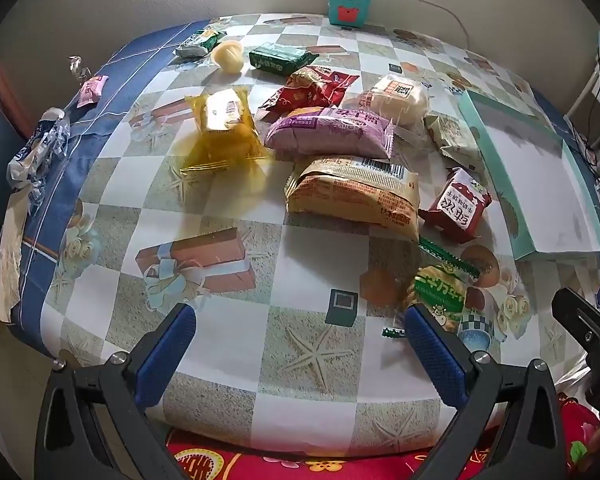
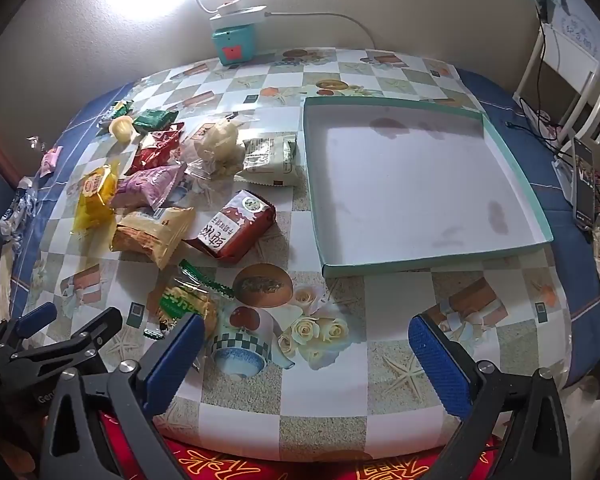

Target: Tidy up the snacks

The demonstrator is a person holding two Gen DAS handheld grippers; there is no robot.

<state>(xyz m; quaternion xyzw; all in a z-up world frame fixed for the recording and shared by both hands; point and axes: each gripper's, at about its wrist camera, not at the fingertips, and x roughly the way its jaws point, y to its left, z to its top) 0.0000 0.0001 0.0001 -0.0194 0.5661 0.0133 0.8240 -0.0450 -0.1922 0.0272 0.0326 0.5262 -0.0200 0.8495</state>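
Observation:
Several wrapped snacks lie on the checked tablecloth: a yellow packet [image 1: 222,132] [image 2: 94,198], a purple packet [image 1: 332,132] [image 2: 148,182], a tan packet [image 1: 356,196] [image 2: 154,232], a red packet [image 1: 458,204] [image 2: 234,228] and a green packet [image 1: 440,292] [image 2: 184,302]. A shallow teal-rimmed box [image 2: 436,262] [image 1: 500,168] lies empty to the right. My left gripper [image 1: 300,344] is open and empty near the table's front edge, the green packet by its right finger. My right gripper [image 2: 304,352] is open and empty, in front of the box.
A teal toy box [image 1: 346,4] [image 2: 234,46] with a white charger and cable stands by the back wall. Small sweets [image 1: 92,90] and a crumpled wrapper [image 1: 40,152] lie at the table's left. A white chair [image 2: 572,80] and a phone [image 2: 584,184] are at the right.

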